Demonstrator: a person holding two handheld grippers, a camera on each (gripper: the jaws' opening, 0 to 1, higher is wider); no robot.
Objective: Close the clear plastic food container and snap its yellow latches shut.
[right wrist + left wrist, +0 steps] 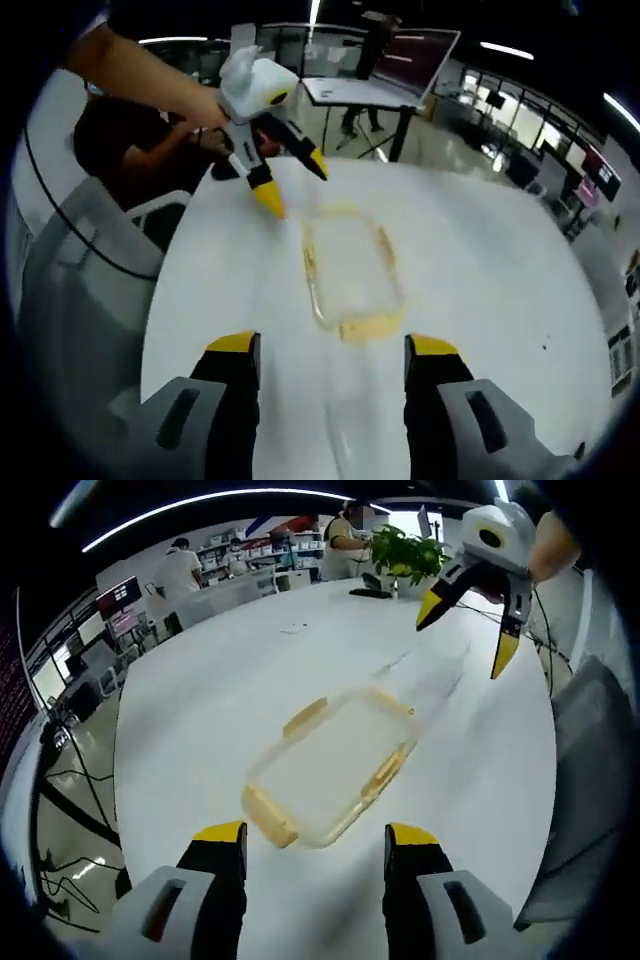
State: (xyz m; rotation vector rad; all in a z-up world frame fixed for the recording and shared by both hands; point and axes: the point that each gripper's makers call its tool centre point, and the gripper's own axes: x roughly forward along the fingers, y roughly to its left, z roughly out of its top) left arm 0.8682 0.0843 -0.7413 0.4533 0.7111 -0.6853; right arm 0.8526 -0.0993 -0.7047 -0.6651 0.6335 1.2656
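Looking along the left gripper (316,842), jaws wide and empty, the container (332,768) lies flat on the white table (200,700) just ahead, long axis slanting away rightward. From the right gripper (333,352), also wide, it lies lengthwise straight ahead; both sit about equally near.

The clear plastic food container (335,770) (348,270) lies flat on the white table, lid resting on top, its yellow latches (270,817) (368,324) splayed outward along the edges, unsnapped
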